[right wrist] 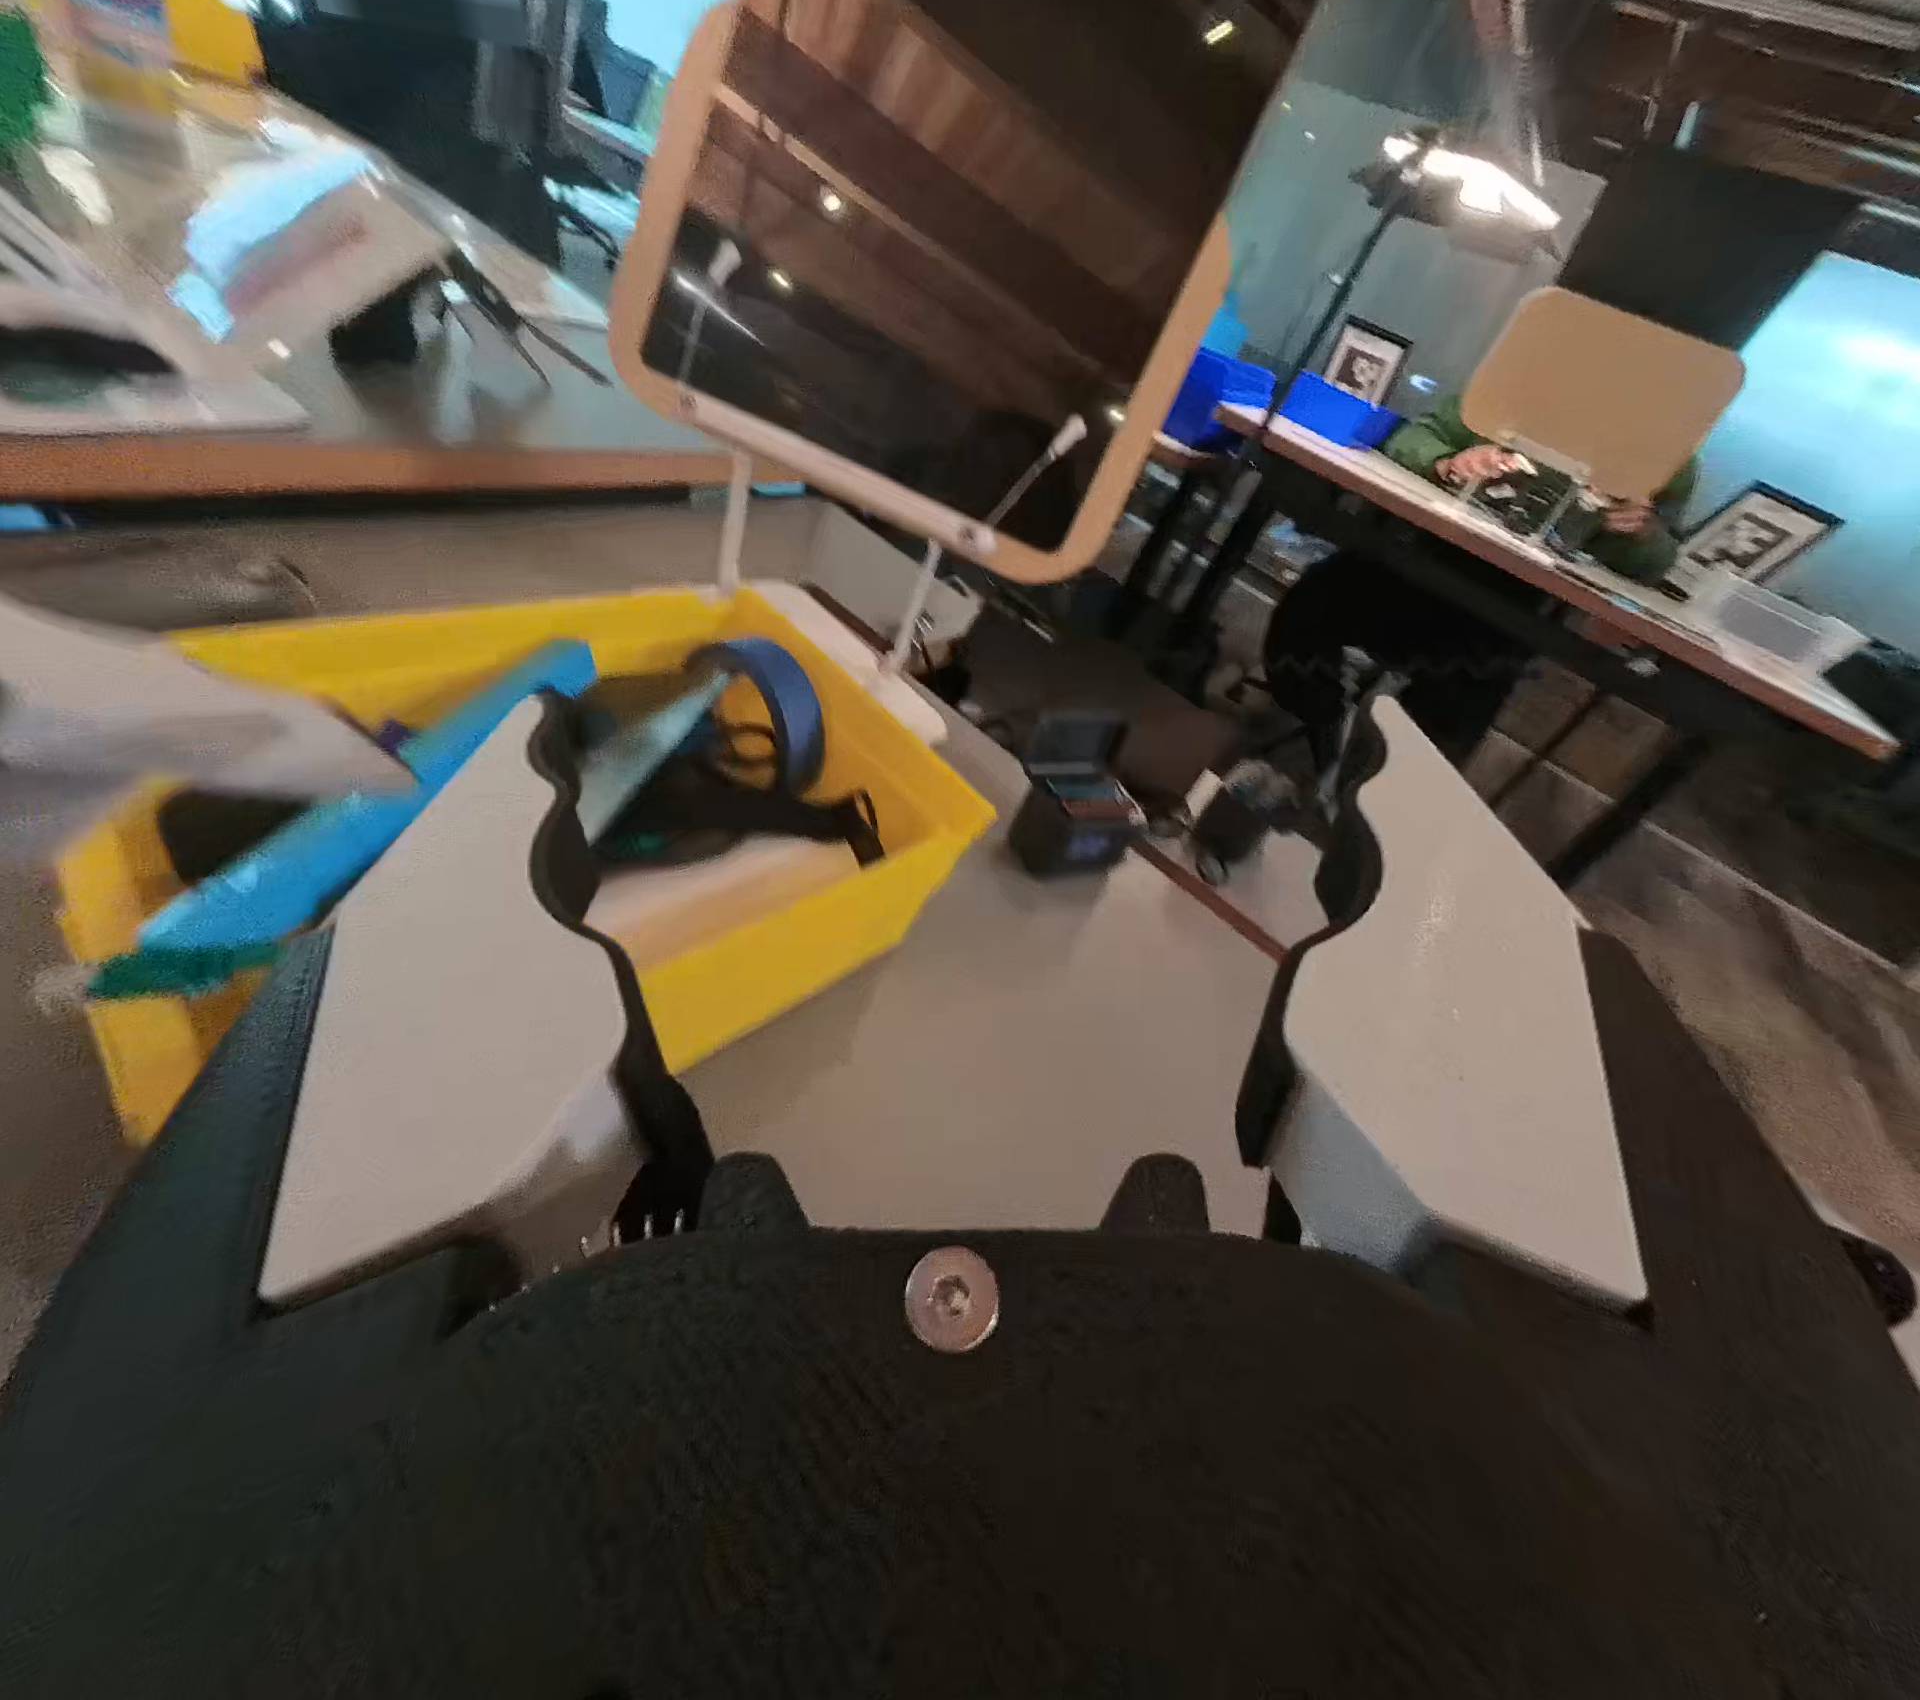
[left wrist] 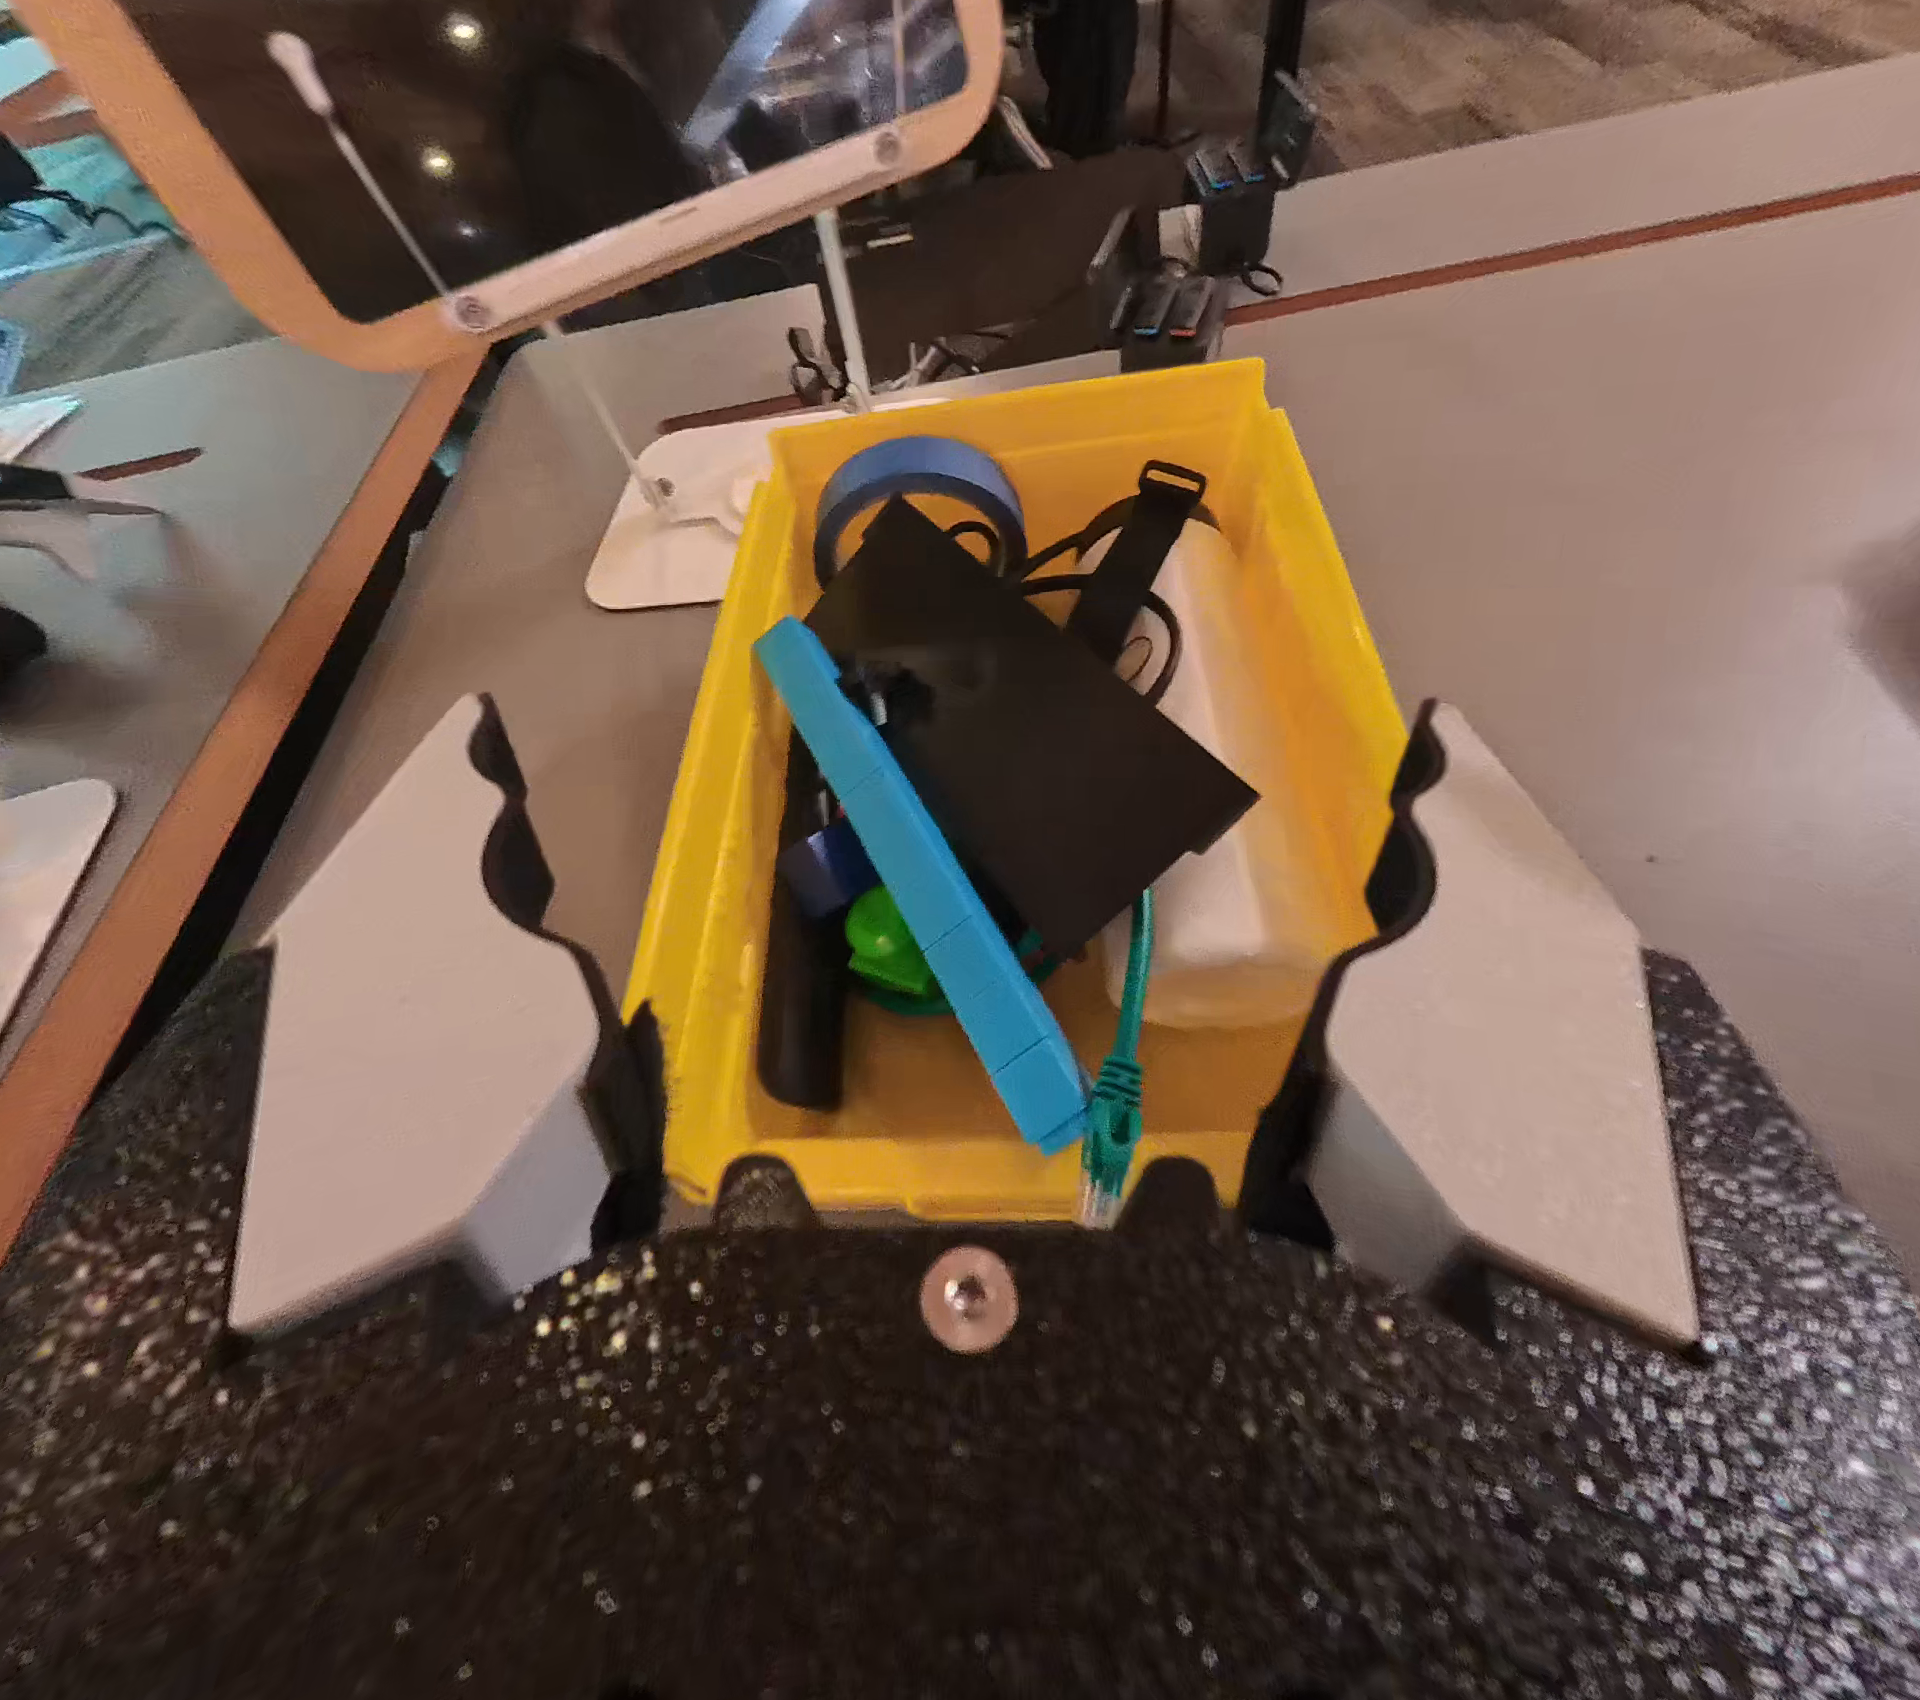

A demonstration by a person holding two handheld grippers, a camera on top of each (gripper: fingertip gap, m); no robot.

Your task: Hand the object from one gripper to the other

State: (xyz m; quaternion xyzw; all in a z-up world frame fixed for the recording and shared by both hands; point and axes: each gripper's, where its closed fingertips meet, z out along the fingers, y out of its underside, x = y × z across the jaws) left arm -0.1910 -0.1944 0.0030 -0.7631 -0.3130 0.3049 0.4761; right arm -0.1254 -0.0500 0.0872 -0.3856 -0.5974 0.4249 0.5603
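1. Left gripper (left wrist: 961, 829): fingers spread wide, nothing btwn them. We hover it over the yellow bin (left wrist: 1314, 611), which sits on the grey table (left wrist: 1610, 507).
2. Right gripper (right wrist: 961, 829): also spread wide and empty, off to the bin's (right wrist: 790, 944) right side, aimed past it over bare table (right wrist: 987, 1058).
3. Task doesn't say which thing to hand over. Best candidate, in our view: the light-blue bar (left wrist: 920, 887), lying on top of the pile, slanted from the bin's left wall toward the near edge. In the right wrist view it (right wrist: 312, 840) shows blurred.
4. Handling guess: looks like rigid plastic, prob light, smooth so maybe a bit slippery. Long shape, so it'll swing if pinched at one end.
5. Where to grab: across the narrow width, approx a third from one end, leaving the other end free for the 2nd gripper.
6. Watch out: green cable plug (left wrist: 1114, 1120) sits just beside the bar's near tip; black flat panel (left wrist: 1029, 746) leans right next to it. Either could snag or come along.
7. Other stuff in bin: blue tape roll (left wrist: 920, 481), white roll (left wrist: 1210, 819), black strap (left wrist: 1138, 549). All deeper or farther, harder to reach cleanly.
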